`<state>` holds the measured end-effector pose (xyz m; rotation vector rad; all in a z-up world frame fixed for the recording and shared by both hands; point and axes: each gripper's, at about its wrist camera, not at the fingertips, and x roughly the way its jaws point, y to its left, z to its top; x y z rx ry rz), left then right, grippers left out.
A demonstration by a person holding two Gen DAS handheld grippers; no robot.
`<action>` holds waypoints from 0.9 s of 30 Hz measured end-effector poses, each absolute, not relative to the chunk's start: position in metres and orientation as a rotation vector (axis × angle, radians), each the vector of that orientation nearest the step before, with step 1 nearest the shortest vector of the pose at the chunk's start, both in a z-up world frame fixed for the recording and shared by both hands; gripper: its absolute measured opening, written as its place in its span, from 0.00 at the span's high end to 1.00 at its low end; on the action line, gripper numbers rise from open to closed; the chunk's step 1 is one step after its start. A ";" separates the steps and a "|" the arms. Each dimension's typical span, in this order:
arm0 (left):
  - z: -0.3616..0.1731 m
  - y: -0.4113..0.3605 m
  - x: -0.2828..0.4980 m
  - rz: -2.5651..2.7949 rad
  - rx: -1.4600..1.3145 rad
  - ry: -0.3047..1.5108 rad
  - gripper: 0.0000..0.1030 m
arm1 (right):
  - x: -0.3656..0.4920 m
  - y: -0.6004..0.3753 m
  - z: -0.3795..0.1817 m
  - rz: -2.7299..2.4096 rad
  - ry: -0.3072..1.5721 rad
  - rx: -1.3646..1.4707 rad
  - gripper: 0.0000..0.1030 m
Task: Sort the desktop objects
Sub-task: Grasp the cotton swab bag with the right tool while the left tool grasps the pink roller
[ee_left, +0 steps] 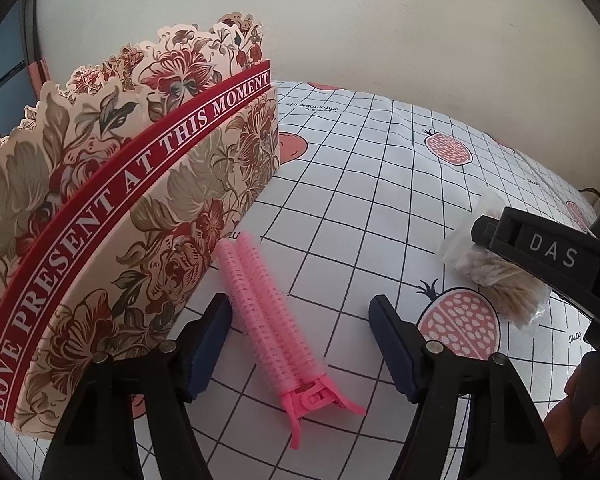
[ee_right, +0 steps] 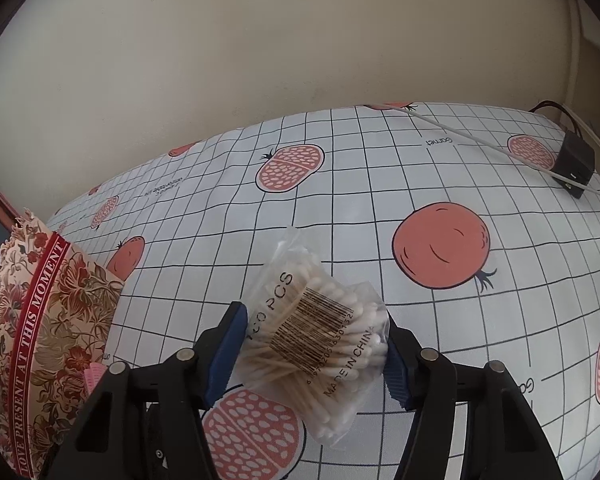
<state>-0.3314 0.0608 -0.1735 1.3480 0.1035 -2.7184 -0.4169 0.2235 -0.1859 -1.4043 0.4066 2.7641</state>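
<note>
Left wrist view: the left gripper [ee_left: 300, 344] points down at a table covered by a white grid-patterned cloth [ee_left: 364, 208] printed with pomegranates. A pink hair-roller clip [ee_left: 276, 328] lies flat on the cloth between the two blue-padded fingers [ee_left: 210, 344], its rollers running up and to the left, its hinged handle end nearest the camera. The jaws stand spread on either side of the clip and neither pad touches it. Just left of the clip stands a floral gift box [ee_left: 112, 208] with a red band reading "LOVE PRESENT AT THIS MOMENT"; the clip's far tip lies close by the box's lower edge. At the right edge the other gripper's black body, marked "DAS", overlaps a clear bag of cotton swabs [ee_left: 488, 276].

In the right wrist view, the right gripper [ee_right: 314, 350] has that bag of cotton swabs [ee_right: 316, 340] between its fingers. The bag, printed with a barcode, "100 PCS" and "MADE IN CHINA", sits over a pomegranate print on the cloth [ee_right: 380, 208]. The jaws close in on both sides of the bag and appear to pinch it, though whether it is lifted off the cloth is hard to tell. The floral box [ee_right: 48, 328] stands at the left, with a sliver of the pink clip [ee_right: 94, 374] beside it. A small black box [ee_right: 574, 160] with cables lies well apart at the far right corner.
</note>
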 end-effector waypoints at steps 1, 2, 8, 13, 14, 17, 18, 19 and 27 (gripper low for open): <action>-0.173 0.060 -0.331 -2.723 1.349 0.101 0.35 | -0.416 0.225 -0.186 2.759 0.411 -1.411 0.37; -0.173 0.060 -0.332 -2.726 1.349 0.099 0.38 | -0.415 0.225 -0.186 2.752 0.415 -1.415 0.37; -0.167 0.054 -0.322 -2.744 1.355 0.095 0.53 | -0.407 0.228 -0.186 2.704 0.429 -1.429 0.37; -0.166 0.050 -0.319 -2.759 1.354 0.091 0.60 | -0.399 0.229 -0.184 2.661 0.443 -1.447 0.37; -0.166 0.049 -0.317 -2.764 1.353 0.088 0.61 | -0.397 0.229 -0.184 2.652 0.446 -1.451 0.37; -0.166 0.048 -0.314 -2.773 1.352 0.083 0.61 | -0.390 0.229 -0.184 2.636 0.450 -1.450 0.37; -0.166 0.048 -0.312 -2.774 1.353 0.078 0.61 | -0.387 0.229 -0.184 2.634 0.448 -1.448 0.37; -0.165 0.048 -0.312 -2.778 1.358 0.070 0.61 | -0.384 0.229 -0.184 2.628 0.447 -1.451 0.37; -0.164 0.051 -0.313 -2.850 1.397 -0.065 0.73 | -0.364 0.233 -0.181 2.526 0.533 -1.492 0.39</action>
